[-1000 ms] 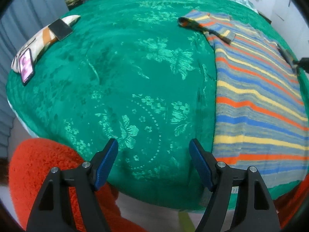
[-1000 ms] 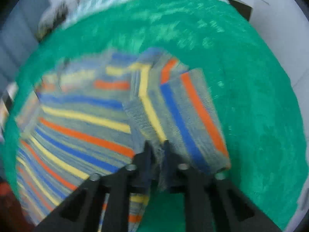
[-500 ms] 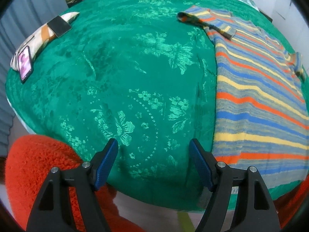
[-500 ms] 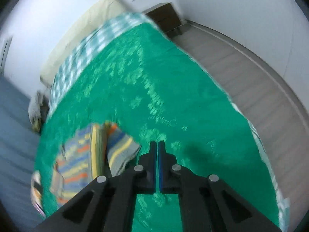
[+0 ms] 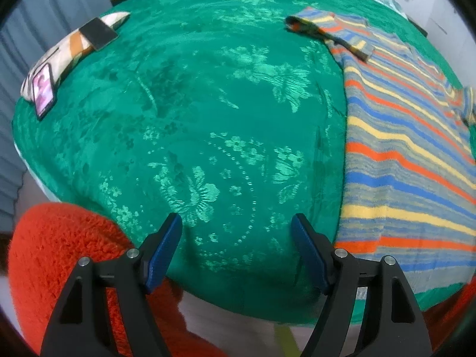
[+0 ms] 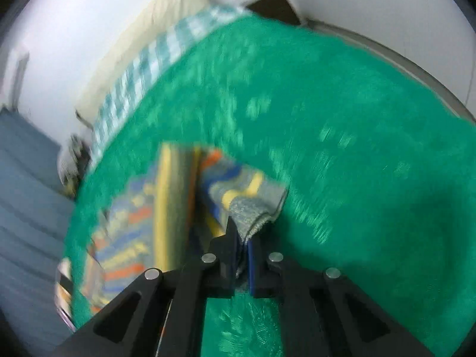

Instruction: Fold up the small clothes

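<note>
Green bedspread fills both views, the striped sweater spread at the left view's right edge. Since a second ago our right gripper has swung outward with the sleeve, pinched tight between its fingers, opening it for a fold. Our left gripper hovers wide and empty at lower centre.

Left gripper jaws wide apart, right gripper clamped tight
</note>
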{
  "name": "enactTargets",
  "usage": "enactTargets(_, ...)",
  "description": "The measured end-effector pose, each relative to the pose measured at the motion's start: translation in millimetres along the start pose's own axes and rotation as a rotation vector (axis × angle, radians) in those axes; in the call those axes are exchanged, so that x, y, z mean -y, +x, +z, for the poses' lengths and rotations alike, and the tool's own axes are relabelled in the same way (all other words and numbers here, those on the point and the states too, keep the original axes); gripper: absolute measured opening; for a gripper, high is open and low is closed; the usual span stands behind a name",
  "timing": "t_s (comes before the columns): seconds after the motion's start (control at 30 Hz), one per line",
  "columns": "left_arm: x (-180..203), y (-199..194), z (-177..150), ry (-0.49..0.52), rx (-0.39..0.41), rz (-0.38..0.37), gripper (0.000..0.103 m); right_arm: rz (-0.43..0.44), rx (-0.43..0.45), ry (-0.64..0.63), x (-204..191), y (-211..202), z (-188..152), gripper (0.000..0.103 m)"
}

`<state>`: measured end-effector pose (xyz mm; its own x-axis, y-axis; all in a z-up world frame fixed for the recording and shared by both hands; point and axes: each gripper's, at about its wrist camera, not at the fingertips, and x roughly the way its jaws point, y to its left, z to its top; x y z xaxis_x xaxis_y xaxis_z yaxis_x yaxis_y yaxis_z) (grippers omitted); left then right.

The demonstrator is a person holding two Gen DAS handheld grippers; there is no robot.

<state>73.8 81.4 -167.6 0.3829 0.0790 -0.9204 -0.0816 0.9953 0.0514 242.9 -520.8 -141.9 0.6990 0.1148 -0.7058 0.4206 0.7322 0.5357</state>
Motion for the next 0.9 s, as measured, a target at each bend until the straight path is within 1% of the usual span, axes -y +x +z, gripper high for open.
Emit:
enactTargets(0.1, 1.5, 3.2, 0.8, 0.003, -0.008, -0.003, 0.078, -0.022, 0.031, 0.016, 16.7, -42.7, 31.7, 0.005)
enactTargets(0.13, 4.0, 4.5, 0.7, 0.012, -0.010, -0.002, 0.078, -0.036, 0.029, 0.011, 19.8, -49.8, 36.8, 0.005)
enactTargets(0.17, 6.8, 5.1, 0.6, 0.023, -0.011, 0.000, 0.078, -0.073, 0.002, 0.002, 25.2, -55.6, 42.0, 0.005)
enactTargets(0.23, 14.0, 5.6, 0.2, 0.052, -0.006, 0.012, 0.078, -0.158, -0.114, 0.028, 42.6, -46.5, 40.7, 0.005)
enactTargets(0.27, 17.2, 5.3, -0.2, 0.066, -0.003, 0.018, 0.078, -0.209, -0.196, 0.071, 59.7, -33.5, 30.7, 0.005)
enactTargets(0.3, 20.5, 4.2, -1.4, 0.083, 0.003, 0.027, 0.078, -0.223, -0.224, 0.094, 68.5, -28.4, 25.0, 0.006)
enactTargets(0.33, 21.9, 3.0, -2.6, 0.093, 0.008, 0.033, 0.078, -0.213, -0.240, 0.124, 78.6, -23.1, 17.4, 0.007)
enactTargets(0.4, 22.8, 0.9, -5.0, 0.104, 0.013, 0.041, 0.078, -0.140, -0.188, 0.171, 89.1, -24.6, 7.5, 0.012)
enactTargets(0.43, 22.6, 0.7, -5.8, 0.107, 0.012, 0.043, 0.078, -0.090, -0.160, 0.190, 92.4, -28.8, 5.4, 0.020)
enactTargets(0.47, 22.3, 1.2, -5.9, 0.107, 0.010, 0.045, 0.078, -0.046, -0.144, 0.199, 95.1, -30.7, 3.6, 0.031)
enactTargets(0.5, 21.8, 2.3, -5.3, 0.106, 0.006, 0.048, 0.078, -0.018, -0.132, 0.200, 98.0, -33.5, 1.1, 0.032)
enactTargets(0.53, 21.7, 3.2, -4.5, 0.103, 0.003, 0.050, 0.078, -0.014, -0.131, 0.192, 96.7, -32.4, 0.8, 0.032)
enactTargets(0.57, 21.1, 4.3, -3.7, 0.097, -0.001, 0.048, 0.078, -0.019, -0.123, 0.170, 96.3, -35.4, 2.9, 0.027)
enactTargets(0.6, 20.8, 5.4, -2.9, 0.091, -0.006, 0.044, 0.078, -0.024, -0.089, 0.151, 96.5, -41.6, 7.7, 0.026)
enactTargets(0.63, 20.7, 6.2, -2.6, 0.089, -0.008, 0.044, 0.078, -0.025, -0.076, 0.143, 97.6, -44.4, 9.9, 0.025)
enactTargets(0.67, 21.4, 7.2, -2.4, 0.089, -0.010, 0.044, 0.078, -0.021, -0.072, 0.142, 100.2, -46.5, 16.7, 0.026)
enactTargets(0.7, 22.8, 8.1, -2.1, 0.094, -0.011, 0.047, 0.078, -0.013, -0.078, 0.157, 99.0, -42.7, 21.9, 0.029)
enactTargets(0.73, 23.9, 8.0, -3.0, 0.098, -0.011, 0.050, 0.078, -0.002, -0.092, 0.176, 100.2, -38.8, 23.2, 0.053)
enactTargets(0.77, 25.2, 8.4, -3.3, 0.105, -0.010, 0.054, 0.078, 0.033, -0.113, 0.221, 106.4, -32.3, 25.1, 0.067)
enactTargets(0.83, 27.0, 9.0, -3.7, 0.115, -0.010, 0.062, 0.078, 0.051, -0.101, 0.264, 111.0, -24.8, 25.0, 0.067)
enactTargets(0.87, 28.5, 9.5, -4.1, 0.120, -0.011, 0.068, 0.078, 0.078, -0.064, 0.322, 118.8, -22.2, 25.2, 0.067)
enactTargets(0.9, 29.3, 9.7, -4.2, 0.122, -0.012, 0.071, 0.078, 0.100, -0.048, 0.374, 125.2, -18.6, 25.8, 0.062)
